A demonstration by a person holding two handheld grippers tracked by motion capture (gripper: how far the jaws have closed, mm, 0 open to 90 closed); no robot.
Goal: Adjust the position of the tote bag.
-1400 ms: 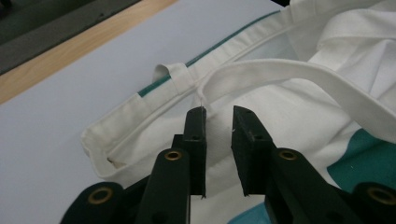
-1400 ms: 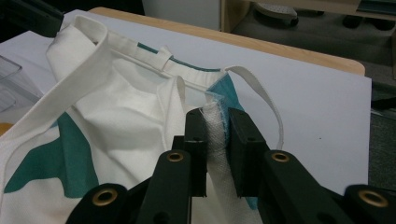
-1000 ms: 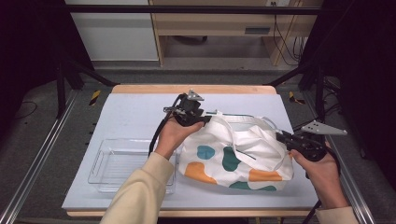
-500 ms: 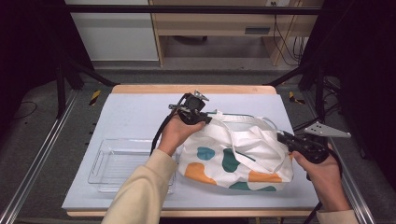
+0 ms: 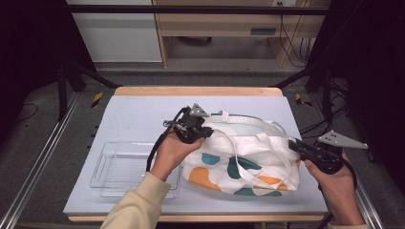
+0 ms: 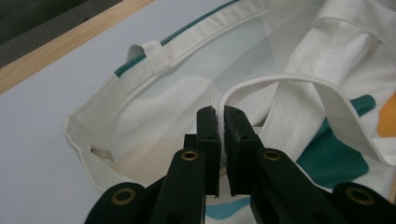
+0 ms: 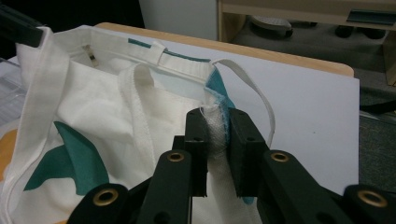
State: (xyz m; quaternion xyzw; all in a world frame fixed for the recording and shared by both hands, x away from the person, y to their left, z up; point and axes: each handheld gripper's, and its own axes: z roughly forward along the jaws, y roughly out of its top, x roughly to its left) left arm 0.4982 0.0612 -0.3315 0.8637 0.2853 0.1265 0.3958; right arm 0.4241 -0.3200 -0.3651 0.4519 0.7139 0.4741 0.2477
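White cloth tote bag with teal and orange blotches: lying on its side on the pale grey worktop with wooden edge, right of centre, mouth turned toward the far edge, white webbing handles draped loosely across the printed face. Bag mouth partly open in the left hand-held gripper view, teal-trimmed rim arching above the pale lining.

Left hand-held gripper: at the bag's upper left corner, held in a hand coming from a cream sleeve. Jaws just closed further, now pressed together on a white fabric edge of the bag; thin strip of cloth visible between the pads, running up and curving right into a ribbed white band.

Right hand-held gripper: at the bag's right end, near the worktop's right edge, grey three-cornered plate on top. Jaws pinching a bunched fold of white cloth with teal trim at the bag's corner; a thin white loop hanging free just beside the far pad.

Clear plastic rectangular tray: on the worktop left of the bag, under the left forearm, nothing visible inside. Near edge of tray just beside the bag's lower left corner; contact not determinable.
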